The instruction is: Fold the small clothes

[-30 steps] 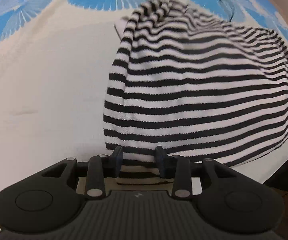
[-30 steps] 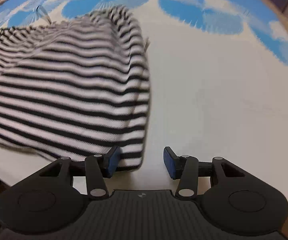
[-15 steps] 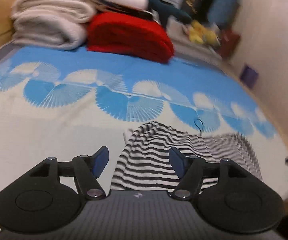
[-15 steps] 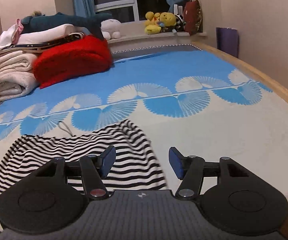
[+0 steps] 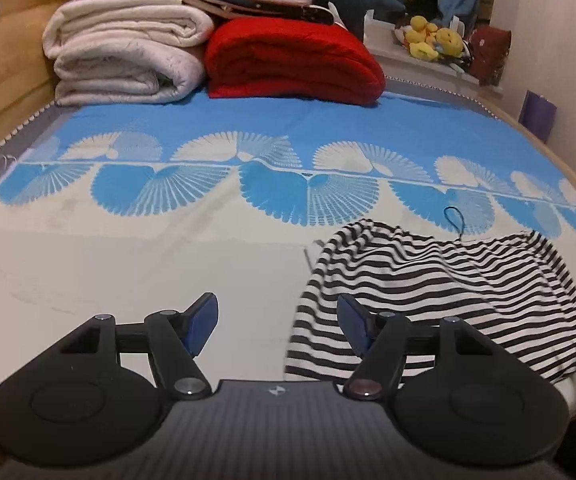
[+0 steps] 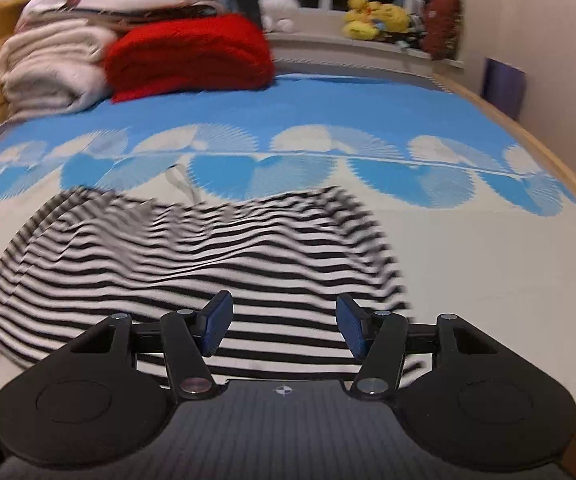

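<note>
My left hand-held gripper [image 5: 277, 330] has matte black linkages and flat blue pads; its jaws stand apart with nothing between them, over bare cream sheet, with the garment's edge just behind the right-side pad. My right hand-held gripper [image 6: 283, 330] is of the same build; its jaws are closing slightly, still apart, above the garment without pressing on it. The striped garment [image 5: 440, 300] is a soft knit in narrow black and white bands, lying folded in a rounded, slightly rumpled heap near the front edge of the bed. A thin dark loop [image 5: 454, 220] protrudes from its far edge. In the right wrist view the garment [image 6: 191, 264] is blurred. The bed sheet [image 5: 127, 272] is smooth, cream near me and blue farther off, divided by a row of fan-shaped motifs. At the head of the bed lie rolled cream quilts [image 5: 127, 56], a folded red blanket [image 5: 292, 64] with a plush texture, and flat folded linen on top. Yellow plush toys [image 5: 434, 40] sit on the window ledge. The bed frame [image 6: 548, 160] is light wood.
</note>
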{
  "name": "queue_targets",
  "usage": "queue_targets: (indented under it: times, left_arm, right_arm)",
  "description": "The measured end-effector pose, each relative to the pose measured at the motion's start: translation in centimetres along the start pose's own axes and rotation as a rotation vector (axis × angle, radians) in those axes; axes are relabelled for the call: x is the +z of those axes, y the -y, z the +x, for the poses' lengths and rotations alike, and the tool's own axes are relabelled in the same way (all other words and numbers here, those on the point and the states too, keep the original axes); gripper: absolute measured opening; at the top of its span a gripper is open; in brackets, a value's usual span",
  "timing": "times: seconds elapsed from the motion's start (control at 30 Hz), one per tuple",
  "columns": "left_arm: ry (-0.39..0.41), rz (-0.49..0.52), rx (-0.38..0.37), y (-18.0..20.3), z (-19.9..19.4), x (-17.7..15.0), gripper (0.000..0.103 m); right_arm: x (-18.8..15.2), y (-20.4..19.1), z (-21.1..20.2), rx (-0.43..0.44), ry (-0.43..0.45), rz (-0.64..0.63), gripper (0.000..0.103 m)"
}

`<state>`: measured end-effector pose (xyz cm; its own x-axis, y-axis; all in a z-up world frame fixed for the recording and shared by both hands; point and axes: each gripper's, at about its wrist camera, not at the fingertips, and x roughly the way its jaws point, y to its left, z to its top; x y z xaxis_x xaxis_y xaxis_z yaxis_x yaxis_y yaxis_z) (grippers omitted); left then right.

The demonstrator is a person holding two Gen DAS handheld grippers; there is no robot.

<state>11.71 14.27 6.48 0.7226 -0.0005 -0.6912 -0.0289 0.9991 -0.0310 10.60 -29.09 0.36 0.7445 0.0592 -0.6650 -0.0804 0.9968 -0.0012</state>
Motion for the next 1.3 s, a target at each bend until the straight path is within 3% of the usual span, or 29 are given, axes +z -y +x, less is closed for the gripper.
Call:
queue_targets:
  times: [0.1,0.17,0.23,0.5,0.63,0.7,0.83,0.97,1.13,1.23,1.3]
  left_arm:
    - [0.000,-0.034,-0.003,-1.9,0.2,0.0,0.071]
    - [-0.005,-0.073,0.000,-3.5,0.3,0.0,0.071]
    - [-0.007,-0.112,0.012,-5.2,0.2,0.1,0.071]
    - [-0.010,-0.247,0.061,-11.4,-1.1,-0.8,0.071]
    - [-0.013,-0.283,0.079,-13.3,-1.6,-1.3,0.071]
    - [-0.014,-0.290,0.080,-13.9,-1.8,-1.4,0.071]
    - [-0.016,-0.296,0.074,-14.7,-1.8,-1.5,0.071]
    - [-0.013,-0.302,0.068,-15.2,-1.7,-1.4,0.071]
    - [-0.008,-0.318,0.055,-15.5,-1.7,-1.3,0.071]
    - [-0.007,-0.333,0.045,-15.6,-1.8,-1.3,0.071]
    - [-0.006,-0.333,0.046,-15.6,-1.9,-1.3,0.071]
  right_arm:
    - [-0.1,-3.3,0.7,0.025,-0.011,-0.079,0.052]
    - [-0.2,-5.8,0.9,0.059,-0.010,-0.132,0.026]
    - [-0.3,-7.8,1.0,0.110,-0.009,-0.163,0.011]
    - [-0.6,-20.2,0.8,0.368,0.017,-0.329,0.012]
    - [-1.6,-26.6,1.8,0.451,-0.004,-0.461,0.014]
    - [-2.2,-28.8,2.6,0.469,-0.024,-0.521,0.018]
    - [-3.4,-31.9,5.0,0.451,-0.090,-0.636,0.042]
    - [-4.2,-33.1,6.2,0.433,-0.081,-0.742,0.045]
    - [-3.1,-33.4,7.5,0.398,-0.082,-0.756,0.043]
    - [-3.0,-33.5,7.8,0.379,-0.070,-0.782,0.019]
    - [-2.9,-33.5,7.8,0.375,-0.064,-0.783,0.015]
